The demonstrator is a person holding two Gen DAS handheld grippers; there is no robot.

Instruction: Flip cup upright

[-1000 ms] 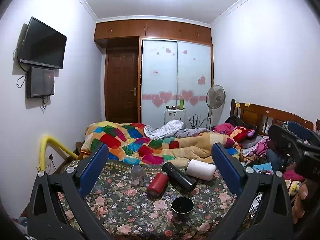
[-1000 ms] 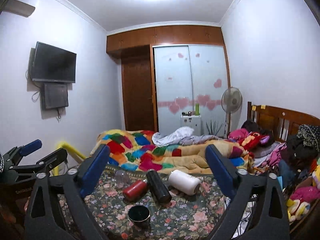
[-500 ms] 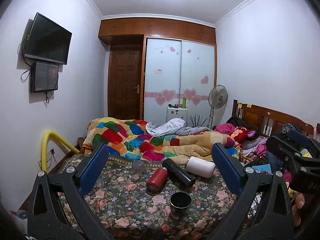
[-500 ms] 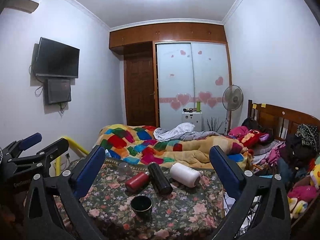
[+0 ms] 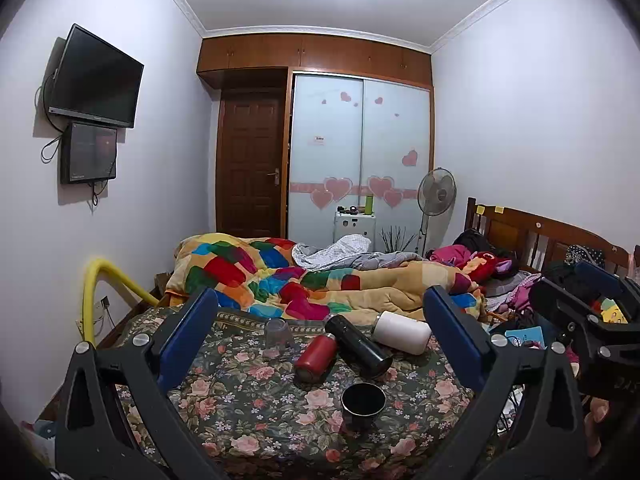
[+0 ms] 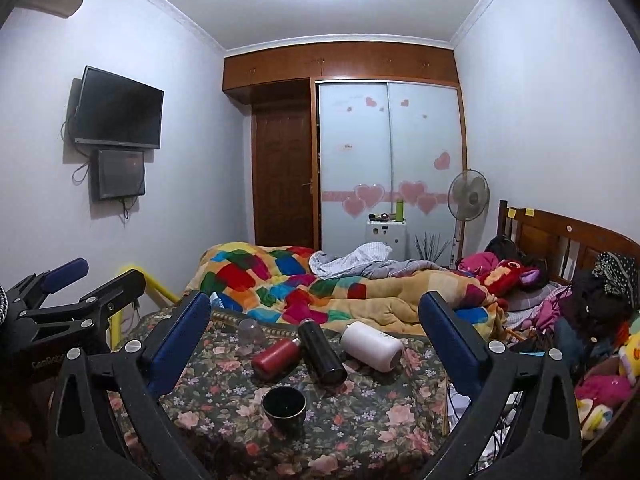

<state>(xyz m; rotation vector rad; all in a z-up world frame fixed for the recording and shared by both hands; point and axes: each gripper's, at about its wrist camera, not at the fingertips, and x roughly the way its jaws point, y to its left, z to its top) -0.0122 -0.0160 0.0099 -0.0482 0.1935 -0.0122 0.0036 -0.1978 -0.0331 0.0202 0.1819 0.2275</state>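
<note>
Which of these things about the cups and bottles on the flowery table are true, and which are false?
1. The red metal bottle lies on its side. True.
2. The small black cup is upside down. False: it stands upright, opening up.
3. The left gripper holds the white cylindrical bottle. False: its blue pads are wide apart and hold nothing.
4. The long black bottle lies between the red and white ones. True.
5. The clear glass cup stands left of the red bottle. True.
6. The right gripper is closed. False: it is open.
</note>
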